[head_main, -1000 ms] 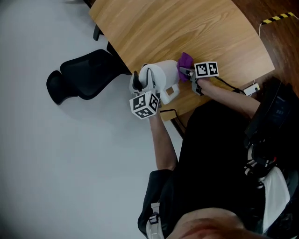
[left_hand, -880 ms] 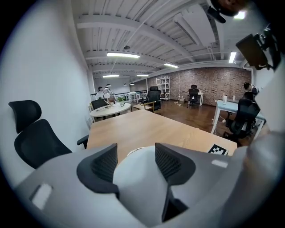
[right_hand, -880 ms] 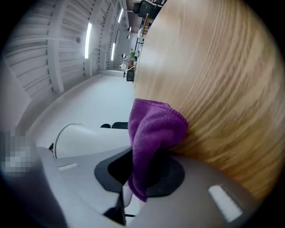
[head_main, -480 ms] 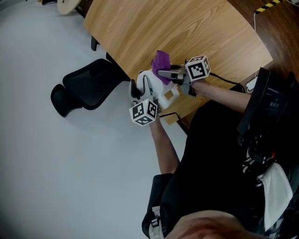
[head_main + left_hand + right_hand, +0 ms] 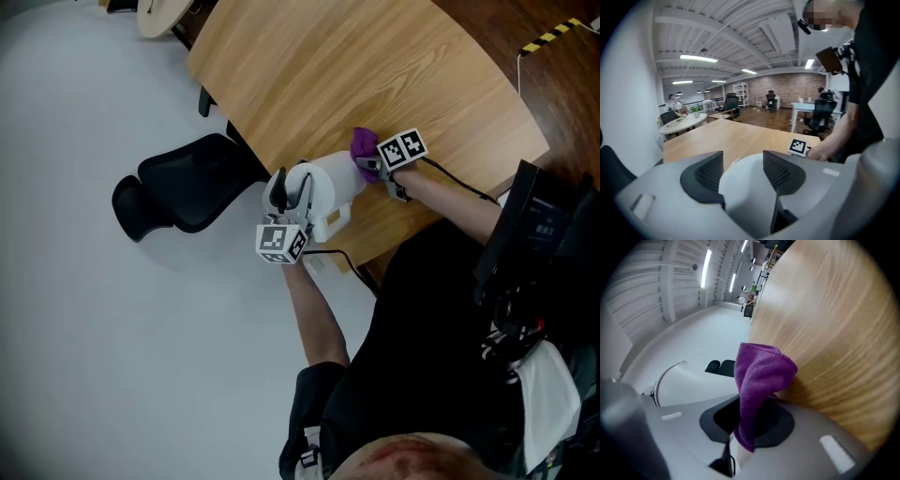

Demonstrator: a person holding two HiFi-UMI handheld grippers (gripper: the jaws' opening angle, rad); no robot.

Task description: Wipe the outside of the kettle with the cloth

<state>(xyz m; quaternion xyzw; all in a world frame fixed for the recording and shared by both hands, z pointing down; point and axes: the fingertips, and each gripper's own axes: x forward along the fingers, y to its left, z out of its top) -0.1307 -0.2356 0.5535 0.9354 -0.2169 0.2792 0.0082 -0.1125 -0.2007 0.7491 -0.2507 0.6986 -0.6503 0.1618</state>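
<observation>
Held left gripper tilted downward, jaws spread wide and pressed on white kettle. Held right gripper nearly level just beside, jaws clamped on purple cloth, both forearms bare, extended.

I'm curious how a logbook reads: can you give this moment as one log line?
left gripper: jaws shut on white kettle | right gripper: jaws shut on purple cloth | cloth: beside kettle, over wooden table

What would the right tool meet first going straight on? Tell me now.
Probably the side of the white kettle, which lies just beside the right tool's line, with the purple cloth it holds leading; depth is unclear.
</observation>
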